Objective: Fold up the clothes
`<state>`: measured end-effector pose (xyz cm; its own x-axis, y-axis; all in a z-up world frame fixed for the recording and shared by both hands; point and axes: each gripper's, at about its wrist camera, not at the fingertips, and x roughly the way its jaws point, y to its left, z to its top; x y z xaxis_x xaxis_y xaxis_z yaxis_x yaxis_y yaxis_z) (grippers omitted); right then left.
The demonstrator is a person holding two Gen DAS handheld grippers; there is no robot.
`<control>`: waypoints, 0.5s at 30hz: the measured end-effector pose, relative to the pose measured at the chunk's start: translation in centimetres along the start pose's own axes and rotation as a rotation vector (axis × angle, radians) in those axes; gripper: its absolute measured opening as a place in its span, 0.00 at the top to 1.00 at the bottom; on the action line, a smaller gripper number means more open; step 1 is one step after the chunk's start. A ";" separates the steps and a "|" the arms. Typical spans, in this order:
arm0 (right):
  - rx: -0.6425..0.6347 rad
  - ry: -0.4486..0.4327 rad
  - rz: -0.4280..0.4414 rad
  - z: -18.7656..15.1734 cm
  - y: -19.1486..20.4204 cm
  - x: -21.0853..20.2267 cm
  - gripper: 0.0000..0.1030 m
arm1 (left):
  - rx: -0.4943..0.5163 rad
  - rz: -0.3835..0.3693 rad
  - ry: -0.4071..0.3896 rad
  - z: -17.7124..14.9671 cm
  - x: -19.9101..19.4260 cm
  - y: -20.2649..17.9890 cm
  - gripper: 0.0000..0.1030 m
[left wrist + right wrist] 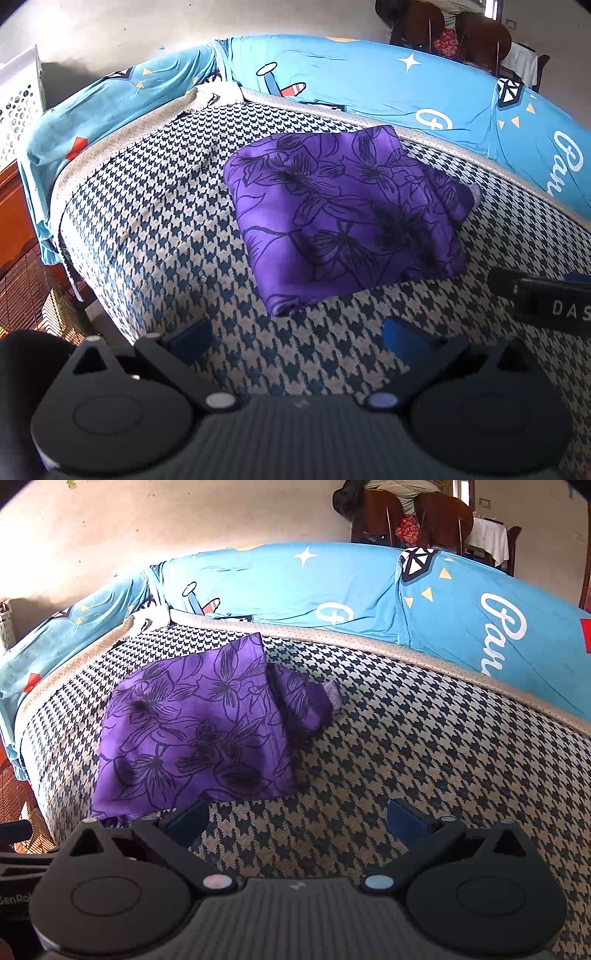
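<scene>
Lying folded, soft purple floral cloth on houndstooth mat; blue sheet behind. Left gripper and right gripper both spread, empty.

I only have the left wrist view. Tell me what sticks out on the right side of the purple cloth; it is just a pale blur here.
Observer: On the right wrist view, a small bunched part of the purple cloth pokes out, ending in a pale lilac cuff lying on the checked cover.
Operator: Report my right gripper.
Observer: The right gripper is open and holds nothing.
Operator: Say where it is against the cloth.
Observer: Its left finger overlaps the cloth's near edge in that view; whether it touches is unclear.
</scene>
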<state>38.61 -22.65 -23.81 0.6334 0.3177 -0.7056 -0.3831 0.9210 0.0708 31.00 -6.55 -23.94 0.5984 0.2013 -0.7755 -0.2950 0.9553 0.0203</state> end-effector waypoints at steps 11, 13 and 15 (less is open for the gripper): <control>0.013 -0.017 -0.003 0.1 -0.7 -0.7 0.00 | 0.026 0.029 -0.022 0.0 -1.2 -1.2 0.00; 0.016 -0.021 -0.004 0.1 -0.8 -0.9 0.00 | 0.025 0.027 -0.006 -0.1 -1.2 -1.2 0.00; 0.020 -0.024 -0.005 0.1 -1.0 -1.1 0.00 | 0.031 0.027 0.005 -0.1 -1.2 -1.3 0.00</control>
<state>38.34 -23.90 -23.07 0.6513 0.3183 -0.6888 -0.3669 0.9267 0.0813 30.54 -8.07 -23.09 0.5867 0.2263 -0.7775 -0.2876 0.9558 0.0612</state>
